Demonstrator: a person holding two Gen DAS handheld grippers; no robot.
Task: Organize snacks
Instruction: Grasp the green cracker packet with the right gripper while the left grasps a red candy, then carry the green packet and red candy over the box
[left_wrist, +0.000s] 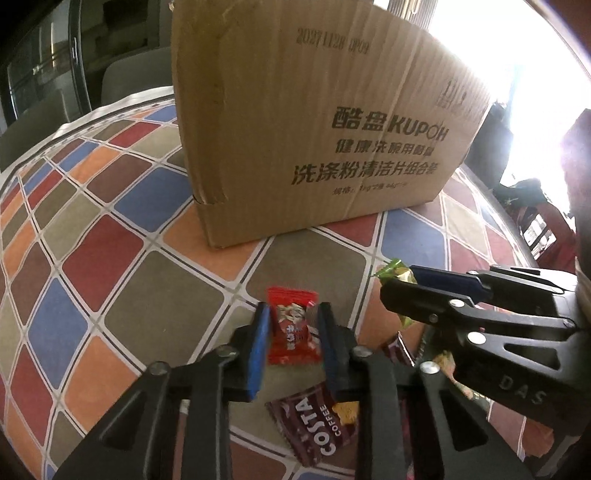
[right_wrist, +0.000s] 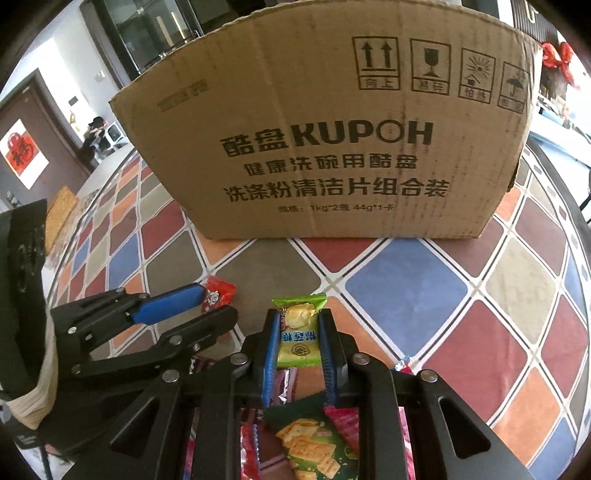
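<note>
The left claw (left_wrist: 291, 325) is clamped on a red candy (left_wrist: 294, 326), and the right claw (right_wrist: 299, 328) pinches a green candy (right_wrist: 298, 334), each gripped across its narrow middle so the wrapper cannot slip. Both hang just above the snack pile (right_wrist: 306, 443) on the checked tablecloth (right_wrist: 424, 291). The cardboard box (right_wrist: 325, 147) stands just beyond them, probably where the candies belong.

This looks like a home, probably a dining or living area. A table (right_wrist: 424, 291) is covered with a cloth of red, blue, orange and olive diamond patches. Behind it stand a dark glass-fronted cabinet (right_wrist: 155, 37), a brown door bearing a red-and-white paper poster with a Chinese character (right_wrist: 22, 157), and a red bow decoration (right_wrist: 557, 59). Upholstered grey chair backs (left_wrist: 125, 77) sit beyond the table, and bright daylight floods in from a window (left_wrist: 517, 44).
</note>
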